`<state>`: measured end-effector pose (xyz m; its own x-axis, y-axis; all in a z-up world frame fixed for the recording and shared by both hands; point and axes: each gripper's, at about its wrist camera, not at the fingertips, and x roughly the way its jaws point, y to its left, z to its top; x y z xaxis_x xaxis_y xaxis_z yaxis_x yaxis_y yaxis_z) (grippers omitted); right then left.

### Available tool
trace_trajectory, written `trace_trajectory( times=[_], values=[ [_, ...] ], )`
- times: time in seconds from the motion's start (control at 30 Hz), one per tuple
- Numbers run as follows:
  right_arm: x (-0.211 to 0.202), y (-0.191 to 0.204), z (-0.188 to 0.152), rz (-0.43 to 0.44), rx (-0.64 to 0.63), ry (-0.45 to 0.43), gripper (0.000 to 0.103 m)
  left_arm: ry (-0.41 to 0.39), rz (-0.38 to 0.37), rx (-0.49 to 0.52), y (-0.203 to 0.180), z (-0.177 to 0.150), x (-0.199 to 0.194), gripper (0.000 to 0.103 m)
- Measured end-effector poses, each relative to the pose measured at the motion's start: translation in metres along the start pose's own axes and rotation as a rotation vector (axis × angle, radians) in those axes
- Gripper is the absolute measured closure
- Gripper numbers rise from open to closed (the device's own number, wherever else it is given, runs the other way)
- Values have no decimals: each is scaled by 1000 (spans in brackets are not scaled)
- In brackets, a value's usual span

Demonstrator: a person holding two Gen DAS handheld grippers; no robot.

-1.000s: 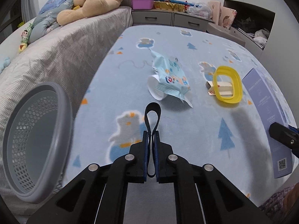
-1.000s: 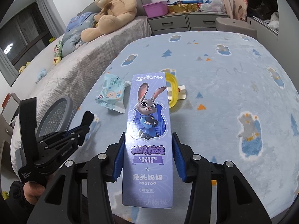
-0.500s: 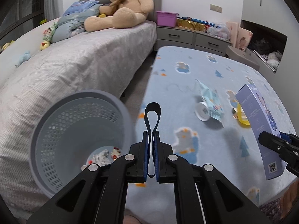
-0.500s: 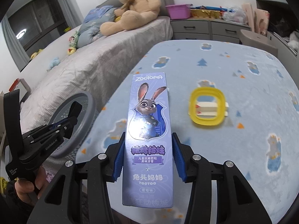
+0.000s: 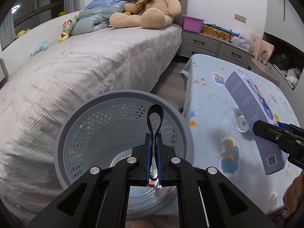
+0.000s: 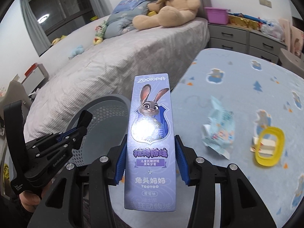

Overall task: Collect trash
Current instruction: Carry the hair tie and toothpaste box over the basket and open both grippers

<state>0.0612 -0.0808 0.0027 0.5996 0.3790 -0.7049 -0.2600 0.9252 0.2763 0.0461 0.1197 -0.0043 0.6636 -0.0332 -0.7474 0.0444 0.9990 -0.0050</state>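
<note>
The right gripper point(image 6: 150, 161) clamps the long purple toothpaste box point(image 6: 150, 133) across its lower half, so the box's long axis runs straight out along the fingers, title end away from the hand. The left gripper point(image 5: 153, 150) pinches a black rubber loop point(image 5: 155, 117) that stands above the open mouth of the grey basket point(image 5: 91, 125). A crumpled wrapper point(image 6: 218, 131) and yellow ring point(image 6: 269, 146) lie on the blue blanket point(image 6: 247, 72), right of the box.

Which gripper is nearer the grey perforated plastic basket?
Left. The left gripper hangs directly over the grey perforated plastic basket opening; the right gripper sits beside it, above the blanket edge.
</note>
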Motion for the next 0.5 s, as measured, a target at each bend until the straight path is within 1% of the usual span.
trace_trajectory(
  times=[0.2, 0.37, 0.5],
  values=[
    [35, 28, 10, 63, -55, 44, 58, 35, 37, -61, 26, -3, 16, 97],
    [63, 50, 13, 108, -103, 84, 58, 42, 67, -105, 47, -5, 23, 97],
    [81, 66, 13, 141, -134, 114, 58, 68, 79, -136, 61, -6, 33, 97]
  ],
)
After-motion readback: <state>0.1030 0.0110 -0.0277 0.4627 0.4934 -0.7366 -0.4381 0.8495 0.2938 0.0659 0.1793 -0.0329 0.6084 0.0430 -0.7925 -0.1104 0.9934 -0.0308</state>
